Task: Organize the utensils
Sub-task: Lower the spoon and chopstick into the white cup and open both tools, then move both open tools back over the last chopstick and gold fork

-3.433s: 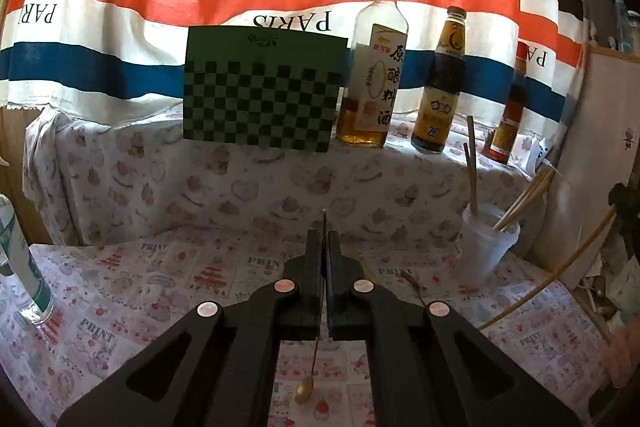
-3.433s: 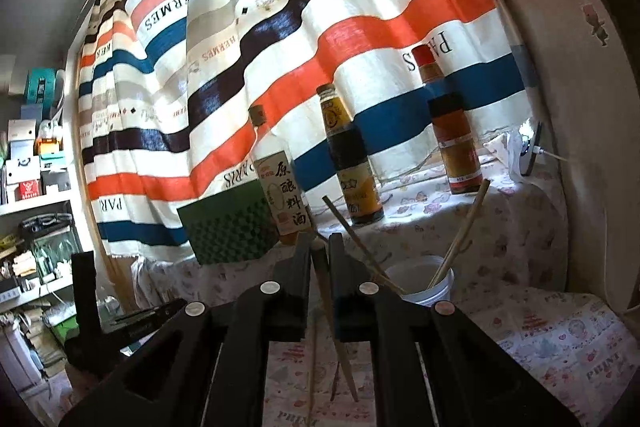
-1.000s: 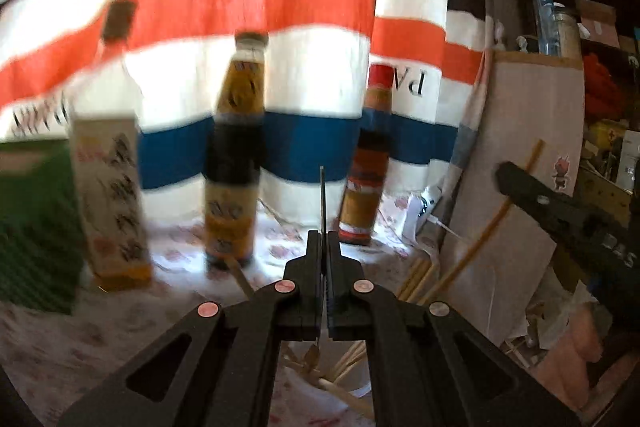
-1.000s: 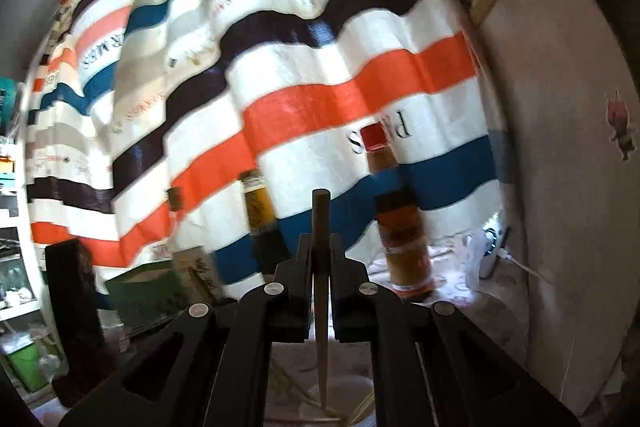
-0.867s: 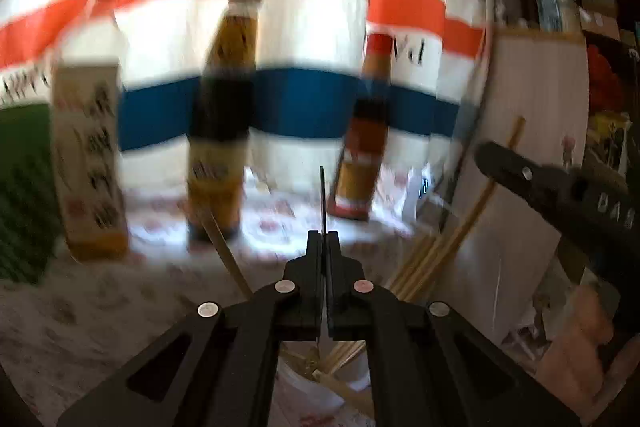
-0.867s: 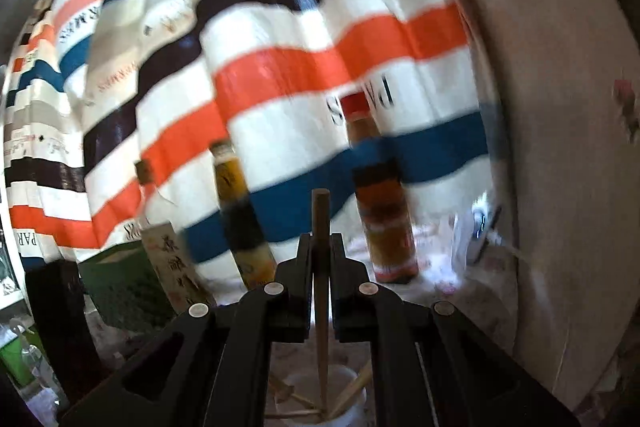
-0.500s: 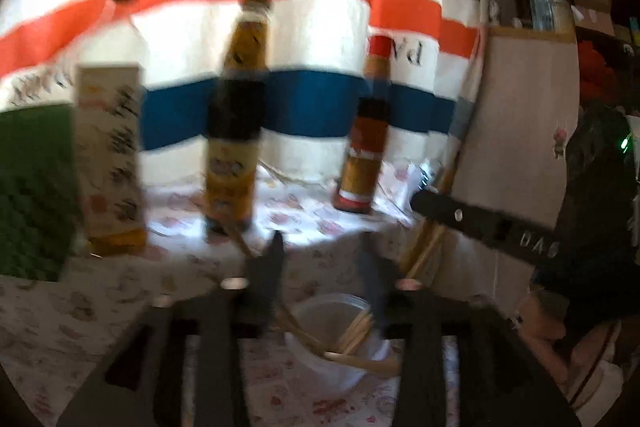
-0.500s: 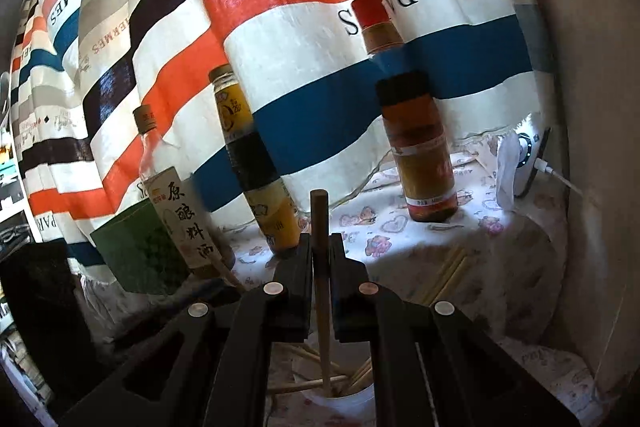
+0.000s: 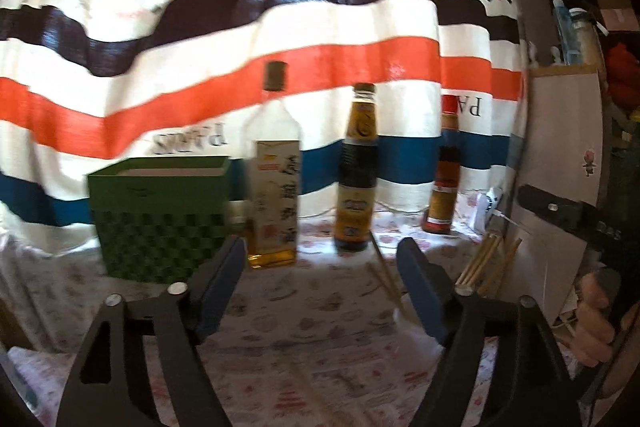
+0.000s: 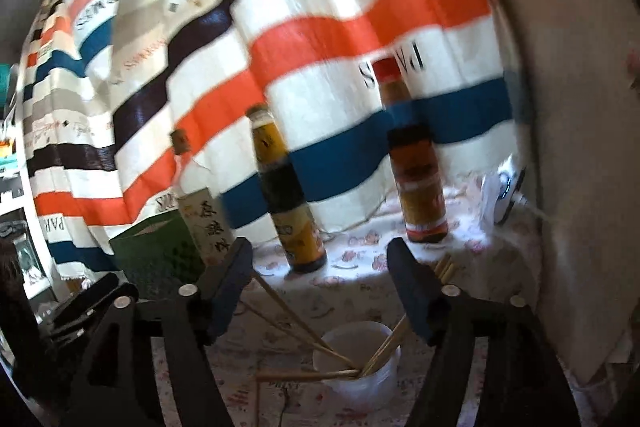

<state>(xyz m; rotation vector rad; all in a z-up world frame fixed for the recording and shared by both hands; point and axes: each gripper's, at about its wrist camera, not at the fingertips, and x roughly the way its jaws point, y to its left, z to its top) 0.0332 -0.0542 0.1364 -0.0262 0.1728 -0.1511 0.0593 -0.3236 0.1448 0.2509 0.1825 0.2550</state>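
Observation:
A white plastic cup [image 10: 358, 365] stands on the patterned tablecloth and holds several wooden chopsticks [image 10: 304, 327] that lean out to both sides. My right gripper [image 10: 320, 259] is open and empty just above and behind the cup. My left gripper [image 9: 320, 255] is open and empty, held over the table left of the cup. In the left wrist view only chopstick ends [image 9: 486, 263] show past the right finger, and the cup is hidden. The right gripper's black body [image 9: 560, 211] shows at the right edge there.
A clear liquor bottle [image 9: 276, 187], a dark sauce bottle [image 9: 356, 171] and a red-capped bottle [image 9: 444, 171] stand on a raised ledge before the striped curtain. A green checkered box [image 9: 160, 215] stands at the left. A pale board [image 9: 560, 163] closes the right side.
Both grippers have opened: the left let go of its thin utensil, the right of its chopstick, which now rests in the cup. Both grippers have pulled back and up from the cup.

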